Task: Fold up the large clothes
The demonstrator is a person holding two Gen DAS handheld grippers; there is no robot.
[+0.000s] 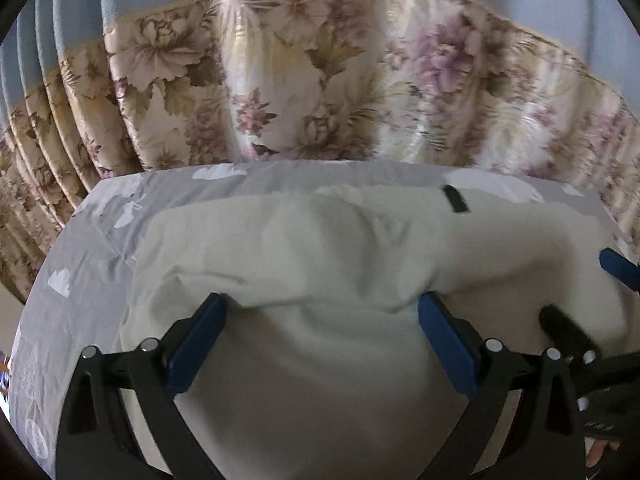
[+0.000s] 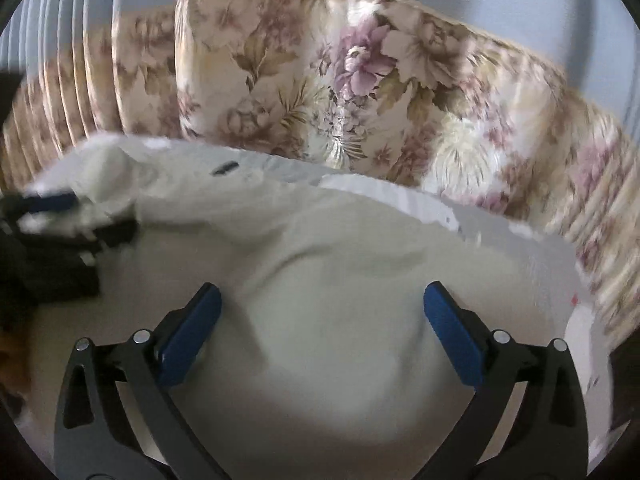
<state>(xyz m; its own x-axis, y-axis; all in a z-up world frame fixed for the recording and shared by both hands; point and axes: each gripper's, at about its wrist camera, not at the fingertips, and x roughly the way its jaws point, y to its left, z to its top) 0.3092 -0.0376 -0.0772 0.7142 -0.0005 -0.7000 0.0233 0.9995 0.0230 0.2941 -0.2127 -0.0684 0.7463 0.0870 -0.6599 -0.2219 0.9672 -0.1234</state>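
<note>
Pale garment lies on bed sheet, one fold laid over, approx. halfway; more folds left. Left tool & right tool both released, nothing gripped.

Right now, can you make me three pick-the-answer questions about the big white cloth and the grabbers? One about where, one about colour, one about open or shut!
1. Where does the white garment lie?
A. on the grey sheet
B. on the floor
C. on a chair

2. What colour are the gripper pads?
A. red
B. blue
C. yellow

3. How is the right gripper?
A. shut on the cloth
B. shut, empty
C. open

Answers: 1 A, grey patterned sheet shows round the garment. 2 B, both pads are blue. 3 C, its jaws stand wide apart above the cloth.
</note>
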